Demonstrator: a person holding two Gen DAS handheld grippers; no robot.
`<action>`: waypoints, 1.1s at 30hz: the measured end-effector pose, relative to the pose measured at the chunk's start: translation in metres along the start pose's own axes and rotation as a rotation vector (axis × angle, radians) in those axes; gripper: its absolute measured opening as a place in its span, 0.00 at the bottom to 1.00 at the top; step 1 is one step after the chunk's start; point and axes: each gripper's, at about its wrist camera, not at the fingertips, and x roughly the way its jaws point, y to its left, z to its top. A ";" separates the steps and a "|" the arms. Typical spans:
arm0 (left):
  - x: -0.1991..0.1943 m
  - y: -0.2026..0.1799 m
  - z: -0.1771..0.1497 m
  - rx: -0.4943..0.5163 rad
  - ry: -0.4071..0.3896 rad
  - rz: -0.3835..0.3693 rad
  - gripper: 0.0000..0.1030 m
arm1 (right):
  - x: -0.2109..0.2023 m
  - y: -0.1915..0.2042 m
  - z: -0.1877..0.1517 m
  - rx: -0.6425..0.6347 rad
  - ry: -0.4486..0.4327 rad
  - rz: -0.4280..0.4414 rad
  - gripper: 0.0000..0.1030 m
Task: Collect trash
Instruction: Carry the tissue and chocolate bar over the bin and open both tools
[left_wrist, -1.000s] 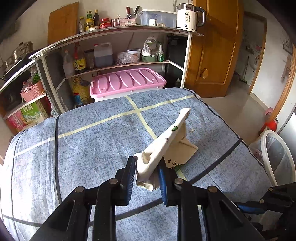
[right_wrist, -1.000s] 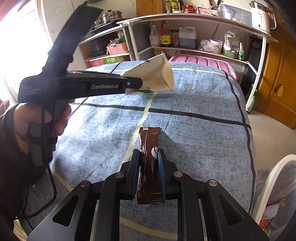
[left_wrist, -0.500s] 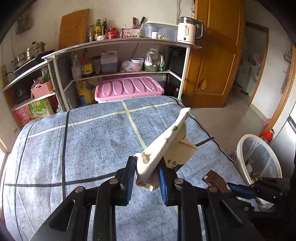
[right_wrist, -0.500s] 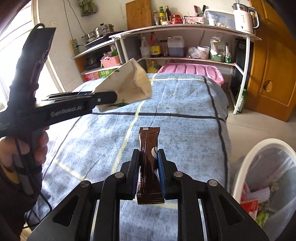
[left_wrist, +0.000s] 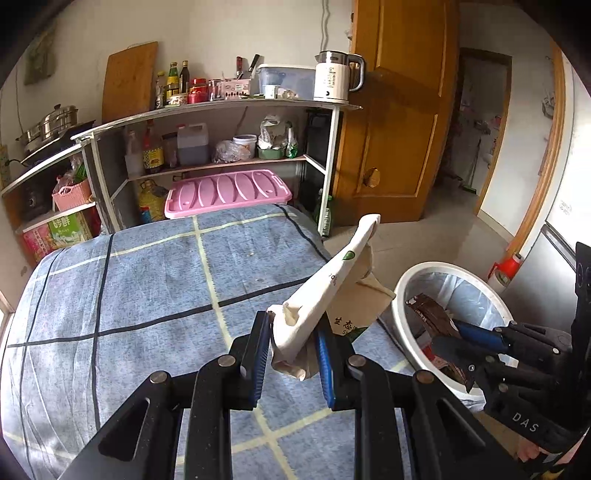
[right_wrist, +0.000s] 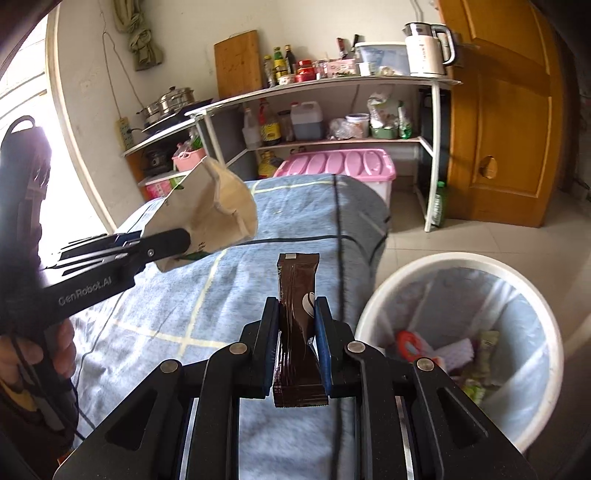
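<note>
My left gripper (left_wrist: 293, 341) is shut on a crumpled beige paper bag (left_wrist: 325, 284) that sticks up over the blue checked bed cover (left_wrist: 147, 288). From the right wrist view the same bag (right_wrist: 214, 210) hangs from the left gripper (right_wrist: 173, 240) at the left. My right gripper (right_wrist: 296, 325) is shut on a brown snack wrapper (right_wrist: 297, 291), held upright near the bed's edge. In the left wrist view the wrapper (left_wrist: 430, 312) hangs over the white trash bin (left_wrist: 399, 295). That bin (right_wrist: 554, 354), lined with a clear bag, holds several bits of litter.
A metal shelf rack (left_wrist: 221, 110) with bottles, a kettle (left_wrist: 334, 75) and a pink storage box (left_wrist: 225, 190) stands beyond the bed. A wooden door (left_wrist: 402, 110) is at the right. A hand (right_wrist: 55, 354) holds the left gripper's handle. Tiled floor (right_wrist: 461, 240) surrounds the bin.
Both grippers have risen and drawn back toward the bin with their loads. The bin now fills the right of both views, and the wrapper hangs over its rim.
</note>
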 end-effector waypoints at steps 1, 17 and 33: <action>-0.001 -0.008 -0.001 0.000 -0.002 -0.005 0.24 | -0.005 -0.006 -0.001 0.006 -0.004 -0.012 0.19; 0.021 -0.118 -0.009 0.041 0.036 -0.159 0.24 | -0.065 -0.099 -0.017 0.113 -0.047 -0.162 0.19; 0.057 -0.174 -0.025 0.044 0.109 -0.167 0.24 | -0.054 -0.151 -0.028 0.141 0.030 -0.222 0.19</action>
